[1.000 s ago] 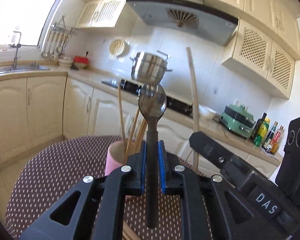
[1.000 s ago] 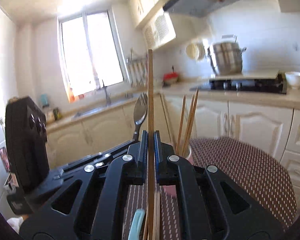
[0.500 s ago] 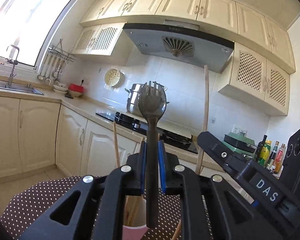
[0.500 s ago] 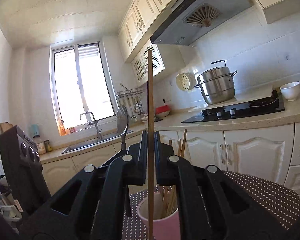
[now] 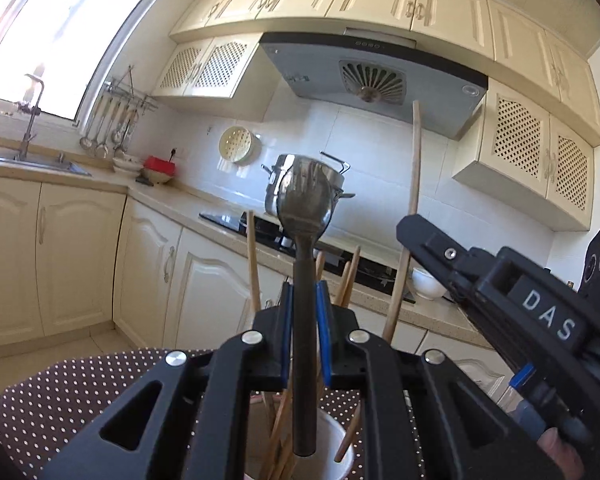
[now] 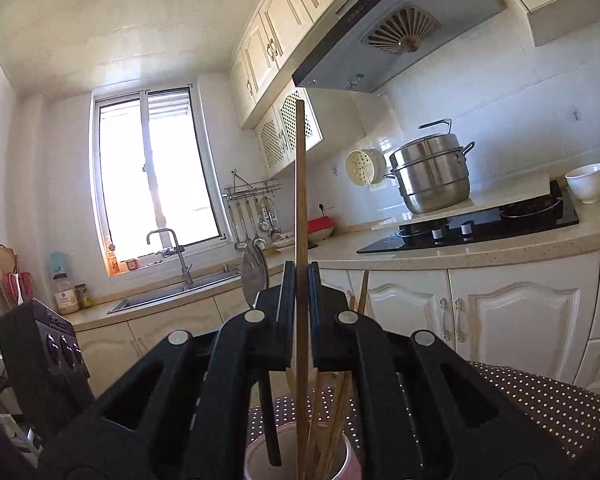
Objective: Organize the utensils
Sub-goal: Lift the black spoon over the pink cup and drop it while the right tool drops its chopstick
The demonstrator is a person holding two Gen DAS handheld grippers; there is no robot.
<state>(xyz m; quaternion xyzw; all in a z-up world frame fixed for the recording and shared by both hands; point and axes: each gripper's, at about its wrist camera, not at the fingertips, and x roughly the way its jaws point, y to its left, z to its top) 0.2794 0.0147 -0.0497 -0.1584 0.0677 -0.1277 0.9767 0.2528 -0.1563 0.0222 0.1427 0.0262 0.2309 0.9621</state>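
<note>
left tool (image 5: 304, 308): black frame, blue pads, silver screws | right tool (image 6: 298, 284): black, "DAS" lettering

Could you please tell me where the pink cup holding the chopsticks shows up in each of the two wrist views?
Left wrist view: the pink cup sits at the bottom centre, mostly hidden behind the left tongs, with its white inside showing.
Right wrist view: the cup is at the bottom centre, below the right tongs.
Shared landmark: the steel steamer pot on the stove.
</note>
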